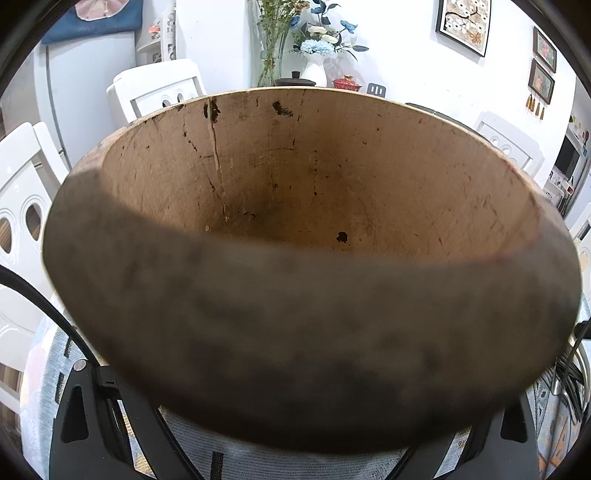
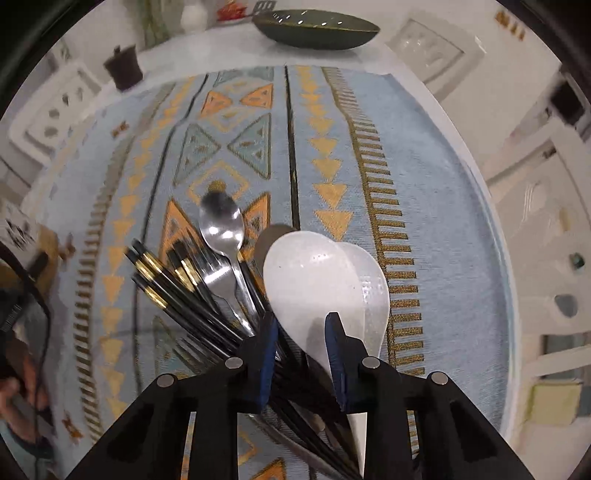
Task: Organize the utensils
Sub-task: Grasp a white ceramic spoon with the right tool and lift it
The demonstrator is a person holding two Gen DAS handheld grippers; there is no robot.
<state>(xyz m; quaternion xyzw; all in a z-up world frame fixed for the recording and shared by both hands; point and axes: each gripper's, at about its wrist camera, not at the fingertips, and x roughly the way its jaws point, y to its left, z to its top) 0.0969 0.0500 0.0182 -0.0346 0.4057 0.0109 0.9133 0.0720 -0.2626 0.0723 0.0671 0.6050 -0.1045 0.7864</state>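
A thick round wooden chopping board (image 1: 303, 177), scratched and stained, fills the left wrist view; its dark side wall sits close to the lens. Only the black arms (image 1: 122, 424) of my left gripper show, and the board hides its fingers. In the right wrist view a heap of utensils lies on the patterned cloth (image 2: 424, 166): black chopsticks (image 2: 166, 280) with gold bands, a steel spoon (image 2: 221, 221), a fork (image 2: 218, 277) and two white rice paddles (image 2: 314, 280). My right gripper (image 2: 301, 319) points down over the paddles' necks, its blue pads (image 2: 267, 350) a narrow gap apart, with no press visible.
A dark green leaf-shaped dish (image 2: 317, 31) and a dark lidded cup (image 2: 123, 68) stand at the table's far side. White chairs (image 1: 159, 88) ring the table. Flower vases (image 1: 314, 59) stand at the back. A hand (image 2: 11, 398) and a black cable (image 2: 40, 295) are at the left.
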